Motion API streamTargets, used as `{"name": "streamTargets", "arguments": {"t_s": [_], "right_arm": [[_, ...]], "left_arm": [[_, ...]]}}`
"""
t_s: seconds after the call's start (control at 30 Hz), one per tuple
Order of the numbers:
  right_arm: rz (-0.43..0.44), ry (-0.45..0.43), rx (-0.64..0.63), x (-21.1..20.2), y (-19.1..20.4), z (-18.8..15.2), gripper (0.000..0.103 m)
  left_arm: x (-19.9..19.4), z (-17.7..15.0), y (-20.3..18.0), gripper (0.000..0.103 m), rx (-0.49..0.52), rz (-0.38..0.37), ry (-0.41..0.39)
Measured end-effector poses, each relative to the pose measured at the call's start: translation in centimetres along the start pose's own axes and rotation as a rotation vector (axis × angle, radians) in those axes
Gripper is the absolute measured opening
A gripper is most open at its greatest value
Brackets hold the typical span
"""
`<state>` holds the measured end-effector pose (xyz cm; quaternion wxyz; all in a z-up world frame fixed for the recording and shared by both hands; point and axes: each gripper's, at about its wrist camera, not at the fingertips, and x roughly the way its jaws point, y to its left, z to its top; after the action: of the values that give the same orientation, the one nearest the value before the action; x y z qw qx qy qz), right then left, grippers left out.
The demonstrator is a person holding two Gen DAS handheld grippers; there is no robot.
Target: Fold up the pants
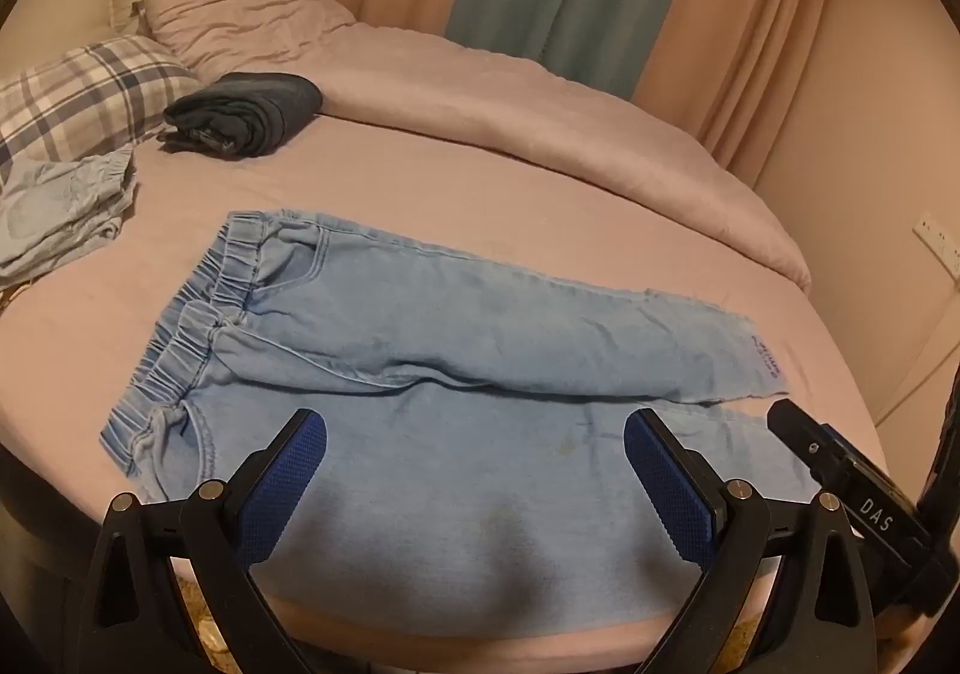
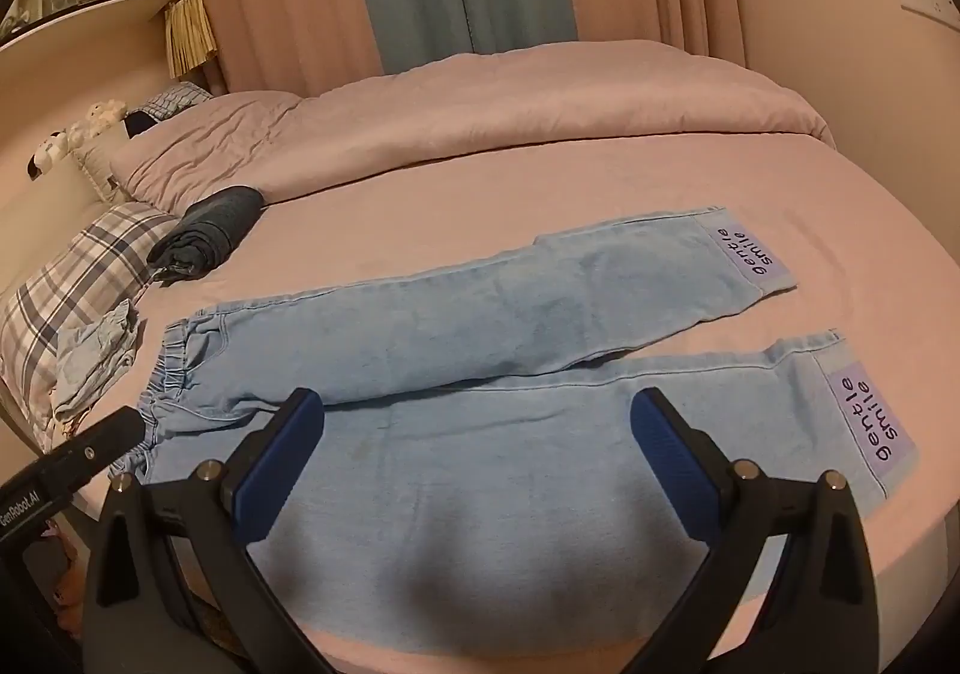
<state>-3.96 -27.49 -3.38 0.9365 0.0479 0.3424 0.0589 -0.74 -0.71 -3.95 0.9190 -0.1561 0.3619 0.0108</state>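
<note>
Now | pants [image 1: 420, 326] flat on bed [image 1: 540, 182], legs apart, unfolded | left gripper [image 1: 474, 470] and right gripper [image 2: 477, 449] hover, jaws spread, empty | advice: pinch near leg's waist and hem, fold onto far leg, edges aligned.

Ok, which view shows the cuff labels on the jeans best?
The right wrist view: both cuff labels read "gentle smile" clearly. The left wrist view shows only one label, small and unreadable at the far leg's hem; the near cuff sits behind the right claw.
</note>
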Motion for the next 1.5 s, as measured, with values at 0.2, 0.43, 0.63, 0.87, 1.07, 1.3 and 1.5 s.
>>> {"name": "streamTargets", "arguments": {"t_s": [0.2,0.43,0.63,0.87,1.07,1.3,1.5], "right_arm": [[-0.011,0.005,-0.008,0.1,0.7,0.3,0.103],[-0.013,0.004,-0.014,0.3,0.3,0.1,0.103],[-0.014,0.004,-0.011,0.4,-0.1,0.2,0.103],[-0.007,-0.002,-0.007,0.4,0.1,-0.1,0.103],[-0.012,-0.007,-0.012,0.4,0.0,0.0,0.103],[-0.025,-0.022,-0.03,0.4,0.2,0.1,0.103],[-0.019,-0.008,-0.016,0.5,0.0,0.0,0.103]], "left_arm": [[-0.2,-0.3,-0.5,0.099,0.003,-0.003,-0.006],[0.0,-0.5,-0.9,0.099,0.007,-0.006,0.008],[0.0,-0.6,-1.1,0.099,0.012,-0.012,0.012],[0.2,-0.8,-1.1,0.099,0.012,-0.011,0.017],[0.2,-0.9,-1.1,0.099,0.01,-0.012,0.02],[0.2,-0.8,-1.1,0.099,0.007,-0.01,0.025],[0.1,-0.7,-1.2,0.099,0.01,-0.011,0.025]]}}
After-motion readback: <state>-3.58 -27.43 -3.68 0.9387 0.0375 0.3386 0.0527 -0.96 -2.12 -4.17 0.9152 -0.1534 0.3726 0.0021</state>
